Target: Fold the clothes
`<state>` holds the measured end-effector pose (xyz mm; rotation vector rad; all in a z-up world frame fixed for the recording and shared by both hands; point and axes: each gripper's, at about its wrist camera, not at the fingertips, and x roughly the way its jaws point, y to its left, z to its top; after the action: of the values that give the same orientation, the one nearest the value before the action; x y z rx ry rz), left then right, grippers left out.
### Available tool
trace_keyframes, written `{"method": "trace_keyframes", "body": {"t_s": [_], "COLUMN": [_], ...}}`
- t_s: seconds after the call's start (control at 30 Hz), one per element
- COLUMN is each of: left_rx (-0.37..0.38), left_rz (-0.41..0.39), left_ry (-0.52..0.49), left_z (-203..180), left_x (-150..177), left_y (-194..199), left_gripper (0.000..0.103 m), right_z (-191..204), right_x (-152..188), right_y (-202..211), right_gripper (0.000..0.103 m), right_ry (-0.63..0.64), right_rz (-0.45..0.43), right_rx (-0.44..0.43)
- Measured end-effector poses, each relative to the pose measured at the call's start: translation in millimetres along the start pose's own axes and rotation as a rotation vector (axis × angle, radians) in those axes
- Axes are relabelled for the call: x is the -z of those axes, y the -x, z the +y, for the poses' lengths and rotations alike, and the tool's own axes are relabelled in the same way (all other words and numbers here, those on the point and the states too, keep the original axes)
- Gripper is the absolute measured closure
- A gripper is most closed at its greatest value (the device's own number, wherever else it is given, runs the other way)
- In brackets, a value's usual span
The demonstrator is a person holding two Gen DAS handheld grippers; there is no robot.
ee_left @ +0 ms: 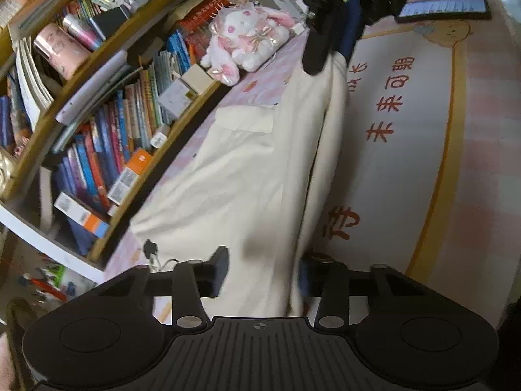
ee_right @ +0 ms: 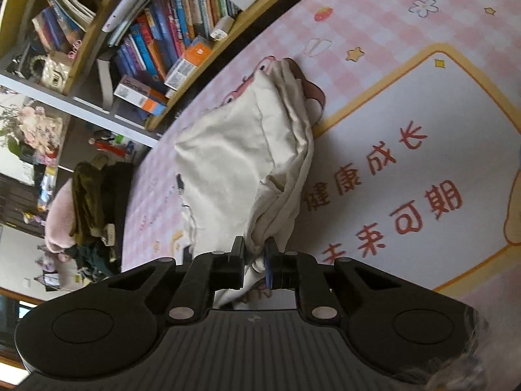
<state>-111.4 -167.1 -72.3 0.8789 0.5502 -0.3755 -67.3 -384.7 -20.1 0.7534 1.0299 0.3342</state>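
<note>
- Left wrist view: the left gripper has its fingers spread wide around cream trousers lying on a pink checked bedspread.
- The right gripper has its fingers clamped on the trousers' bunched edge, beside a bookshelf.

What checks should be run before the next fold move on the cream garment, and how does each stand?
1. Right gripper shut on the cream fabric garment: ok, cloth bunched between its fingers.
2. Left gripper holding the garment: not ok, jaws wide apart with cloth between them, unclamped.
3. Garment spread flat: not ok, creased and gathered toward the right gripper.
4. Pink checked printed mat bare beside the garment: ok.
5. White and pink plush rabbit apart from the garment: ok.
6. Far hem aligned: cannot tell, folds hide it.
</note>
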Motion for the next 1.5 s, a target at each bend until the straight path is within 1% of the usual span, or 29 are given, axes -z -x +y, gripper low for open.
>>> {"method": "trace_keyframes", "body": {"t_s": [0.03,0.1,0.13,0.17,0.2,0.27,0.3,0.33,0.37,0.4,0.43,0.47,0.57,0.6,0.67,0.7,0.77,0.9,0.97,1.03,1.1,1.13,1.17,1.2,1.23,1.27,1.33,1.37,1.5], "left_rx": [0.014,0.040,0.047,0.054,0.059,0.068,0.074,0.078,0.082,0.084,0.085,0.086,0.093,0.100,0.115,0.122,0.134,0.138,0.140,0.144,0.146,0.147,0.147,0.147,0.145,0.142,0.134,0.129,0.094], "left_rz": [-0.001,-0.004,-0.006,-0.008,-0.010,-0.012,-0.012,-0.013,-0.013,-0.012,-0.012,-0.012,-0.011,-0.010,-0.010,-0.011,-0.011,-0.016,-0.019,-0.022,-0.026,-0.028,-0.030,-0.031,-0.032,-0.032,-0.031,-0.029,-0.010], "left_ry": [0.002,0.007,0.010,0.013,0.017,0.029,0.036,0.043,0.050,0.055,0.060,0.065,0.090,0.107,0.145,0.165,0.198,0.205,0.205,0.209,0.213,0.214,0.214,0.215,0.212,0.207,0.191,0.180,0.149], "left_z": [0,0,1,1,2,4,6,7,8,8,9,9,12,14,20,23,27,29,29,30,31,31,31,31,30,29,28,27,29], "left_x": [0,1,1,1,1,2,2,2,2,2,2,2,1,1,0,0,0,0,1,2,3,3,4,4,5,6,9,11,22], "left_y": [0,-2,-2,-2,-3,-4,-4,-5,-5,-5,-5,-5,-4,-4,-3,-3,-2,-2,-1,-1,0,0,1,1,1,1,2,2,4], "left_gripper": [0.076,0.080,0.080,0.080,0.080,0.080,0.080,0.080,0.079,0.079,0.079,0.079,0.077,0.077,0.077,0.077,0.078,0.077,0.077,0.077,0.077,0.078,0.078,0.077,0.076,0.076,0.076,0.076,0.076], "right_z": [0,4,7,12,17,27,35,43,49,53,56,57,52,49,44,43,45,51,54,56,57,56,56,56,56,57,60,61,67], "right_x": [0,2,3,5,8,17,24,31,41,51,61,72,105,113,125,129,134,136,139,144,148,147,147,146,145,142,138,135,132], "right_y": [0,0,1,2,4,6,5,4,2,0,-3,-6,-15,-20,-30,-35,-43,-56,-64,-72,-79,-82,-85,-87,-88,-87,-85,-83,-77], "right_gripper": [0.092,0.086,0.080,0.063,0.055,0.040,0.034,0.022,0.012,0.009,0.003,0.000,0.000,0.000,0.000,0.000,0.000,0.000,0.001,0.004,0.016,0.030,0.047,0.056,0.070,0.079,0.089,0.092,0.096], "right_ry": [0.013,0.071,0.117,0.180,0.266,0.466,0.598,0.743,0.893,1.029,1.165,1.297,1.665,1.771,1.918,1.959,1.983,1.956,1.952,1.982,2.006,2.009,2.012,2.015,2.013,2.003,1.985,1.975,1.963], "right_rz": [0.002,0.005,0.003,-0.001,-0.008,-0.026,-0.035,-0.047,-0.067,-0.090,-0.113,-0.133,-0.165,-0.147,-0.081,-0.058,-0.040,-0.013,0.002,0.020,0.034,0.033,0.032,0.031,0.029,0.027,0.022,0.019,-0.022], "right_rx": [0.011,0.045,0.074,0.107,0.146,0.228,0.287,0.345,0.390,0.421,0.445,0.453,0.428,0.409,0.389,0.381,0.365,0.338,0.344,0.373,0.407,0.432,0.456,0.481,0.494,0.492,0.488,0.486,0.486]}}
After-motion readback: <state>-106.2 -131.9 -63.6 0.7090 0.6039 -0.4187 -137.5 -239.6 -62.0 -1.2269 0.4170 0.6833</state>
